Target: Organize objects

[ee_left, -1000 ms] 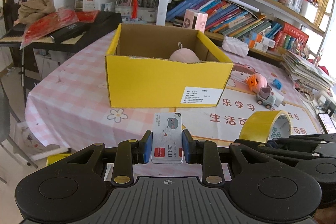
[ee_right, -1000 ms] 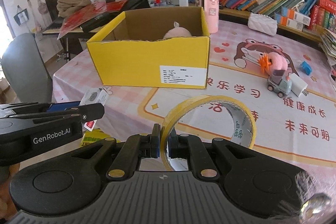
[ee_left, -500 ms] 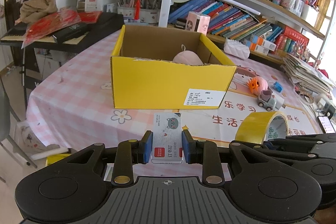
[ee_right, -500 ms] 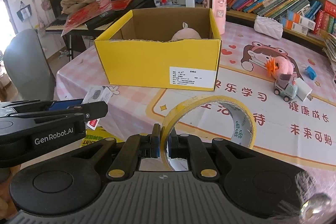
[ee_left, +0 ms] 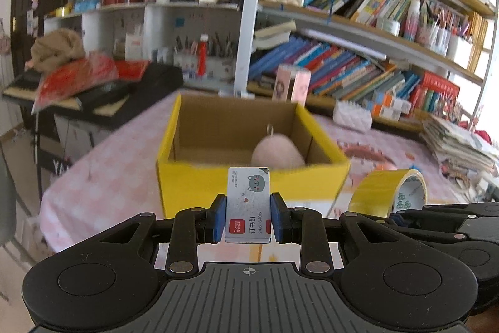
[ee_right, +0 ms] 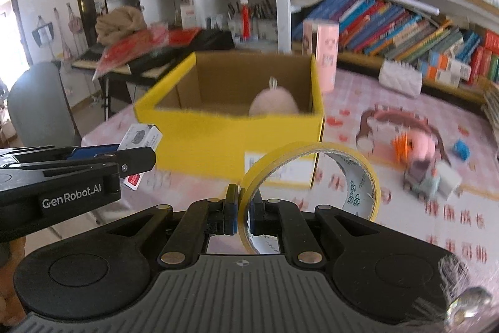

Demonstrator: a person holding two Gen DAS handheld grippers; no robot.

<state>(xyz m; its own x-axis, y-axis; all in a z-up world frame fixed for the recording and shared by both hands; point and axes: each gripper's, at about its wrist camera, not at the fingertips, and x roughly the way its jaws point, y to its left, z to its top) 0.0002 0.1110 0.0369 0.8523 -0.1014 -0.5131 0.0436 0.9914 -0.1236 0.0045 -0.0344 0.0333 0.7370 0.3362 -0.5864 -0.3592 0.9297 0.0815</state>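
Observation:
My left gripper (ee_left: 248, 217) is shut on a small white staple box (ee_left: 248, 203) with a grey cat face, held upright just in front of the yellow cardboard box (ee_left: 199, 189). The same staple box (ee_right: 140, 138) shows at the left of the right wrist view. My right gripper (ee_right: 244, 216) is shut on the rim of a yellow tape roll (ee_right: 315, 177), which also appears as the tape roll (ee_left: 389, 192) at the right of the left wrist view. A pink plush ball (ee_left: 277, 152) lies inside the open box.
The pink checked tablecloth (ee_right: 358, 102) carries a toy truck (ee_right: 424, 180), an orange and pink toy (ee_right: 414, 147), a small blue piece (ee_right: 461, 149) and a white quilted pouch (ee_right: 400, 78). A pink canister (ee_right: 324, 58) stands behind the box. Bookshelves (ee_left: 358, 52) line the back; a grey chair (ee_right: 37, 102) stands left.
Both grippers have risen and come closer to the yellow box with their loads still held. The box looks larger and its inside shows more; the view is blurred by motion.

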